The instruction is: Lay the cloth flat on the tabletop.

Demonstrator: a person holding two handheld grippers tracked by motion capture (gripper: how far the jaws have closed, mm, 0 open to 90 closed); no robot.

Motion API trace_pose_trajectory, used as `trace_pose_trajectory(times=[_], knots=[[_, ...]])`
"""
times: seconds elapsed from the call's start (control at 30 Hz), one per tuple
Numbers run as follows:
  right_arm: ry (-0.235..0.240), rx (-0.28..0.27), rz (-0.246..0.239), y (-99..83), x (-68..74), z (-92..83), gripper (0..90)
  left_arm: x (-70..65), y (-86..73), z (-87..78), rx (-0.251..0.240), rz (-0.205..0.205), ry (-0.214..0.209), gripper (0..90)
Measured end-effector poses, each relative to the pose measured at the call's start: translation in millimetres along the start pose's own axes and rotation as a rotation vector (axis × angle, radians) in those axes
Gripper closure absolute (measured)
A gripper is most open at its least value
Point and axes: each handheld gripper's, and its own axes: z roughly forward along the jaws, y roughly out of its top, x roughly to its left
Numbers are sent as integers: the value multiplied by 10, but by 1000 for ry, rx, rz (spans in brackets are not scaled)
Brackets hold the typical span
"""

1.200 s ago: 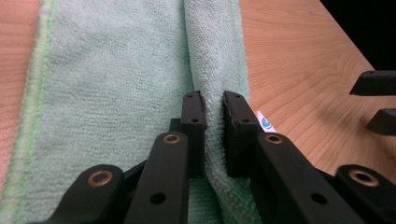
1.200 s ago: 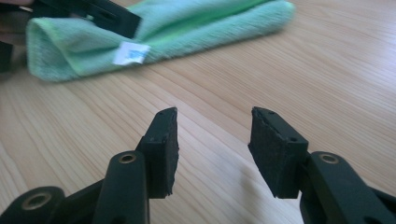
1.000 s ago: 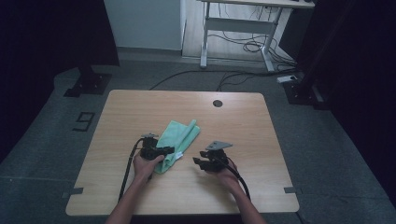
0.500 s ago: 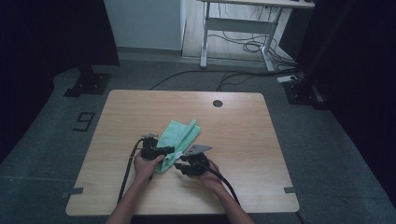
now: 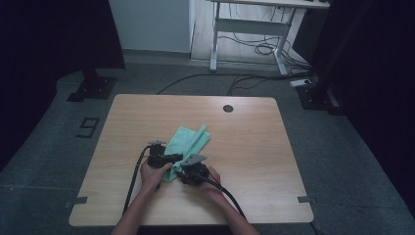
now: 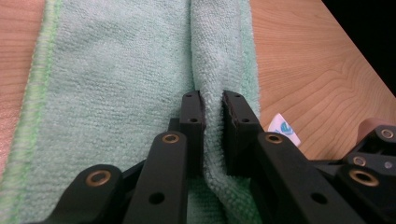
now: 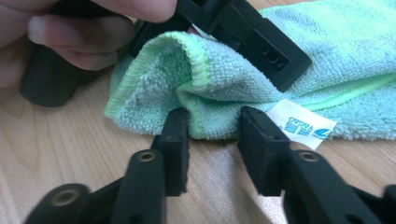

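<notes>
High view, lower centre of frame: a green microfibre towel (image 5: 185,143), loosely folded lengthwise, lay on the wooden counter (image 5: 254,147), with both hands at its near end. At left, the left gripper (image 5: 165,160) held the towel; in the left gripper view its jaws stood almost together, pinching a raised lengthwise fold of the towel (image 6: 116,60) at centre frame. Right of it, the right gripper (image 5: 188,169) lay just beside the same end. In the right gripper view its jaws had just been closing and stood part open, bracketing the hemmed corner (image 7: 196,93) at centre frame, the pads apparently not yet pressing the cloth. A white care label (image 7: 301,126) projected from the hem at right of centre.

Judged step: securing a second hold on the corner. To do it well, the right jaws should advance until the stitched hem sits deep between the pads, then close on both layers rather than on the label alone. The left pinch should stay firm, so the fold does not slip loose.
</notes>
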Motion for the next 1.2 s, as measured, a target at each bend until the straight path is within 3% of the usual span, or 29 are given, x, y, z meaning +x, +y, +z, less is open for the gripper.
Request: trace_pose_trajectory(times=[0.13, 0.2, 0.47, 0.6, 0.67, 0.73, 0.9, 1.2], knots=[[8, 5, 9, 13, -11, 4, 802, -9, 0, -7, 0, 7, 4, 778], [18, 11, 16, 13, -27, -5, 828, -8, 6, -36, -4, 21, 9, 746], [41, -20, 29, -34, -91, -202, 841, 51, -4, -151, -7, 30, 14, 598], [38, -29, 56, -90, -164, -263, 840, 63, -21, -231, -60, 24, -19, 544], [43, -28, 71, -116, -197, -267, 840, 57, -16, -263, -54, 37, -2, 543], [43, -29, 73, -124, -205, -270, 836, 49, -12, -265, -37, 52, 40, 549], [31, -25, 71, -134, -211, -274, 831, 66, -12, -234, -11, 56, 100, 573], [24, -44, 62, -121, -210, -318, 745, -59, -21, -166, 5, 144, 211, 628]])
